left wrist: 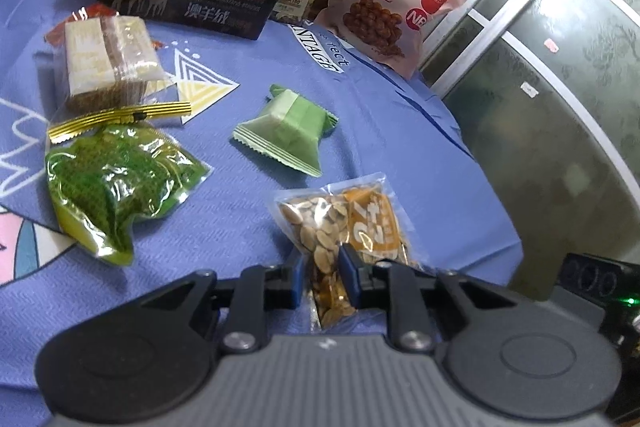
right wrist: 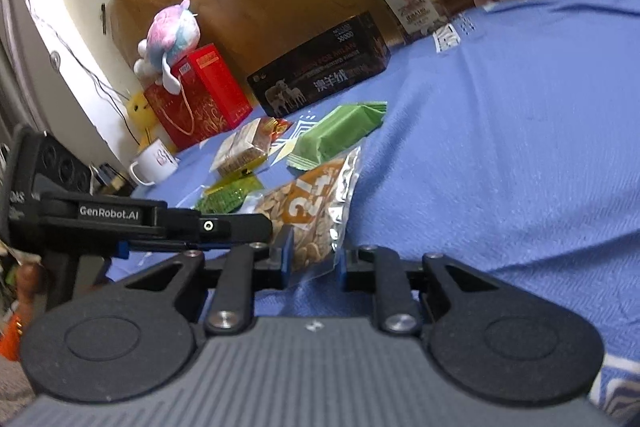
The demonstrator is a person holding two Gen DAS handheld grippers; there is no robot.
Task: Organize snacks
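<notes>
Left tool point(left wrist: 320, 277) is clamped on the near end of the seed packet point(left wrist: 340, 227); right tool point(right wrist: 311, 259) stands slightly parted, the packet's corner between its fingers without clear contact. Green packet point(left wrist: 284, 131) lies beyond on the blue surface point(left wrist: 400, 147).

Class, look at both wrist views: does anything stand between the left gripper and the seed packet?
Nothing visible does. The left gripper already has its pads closed on the near end of the seed packet, with no other snack between.
</notes>
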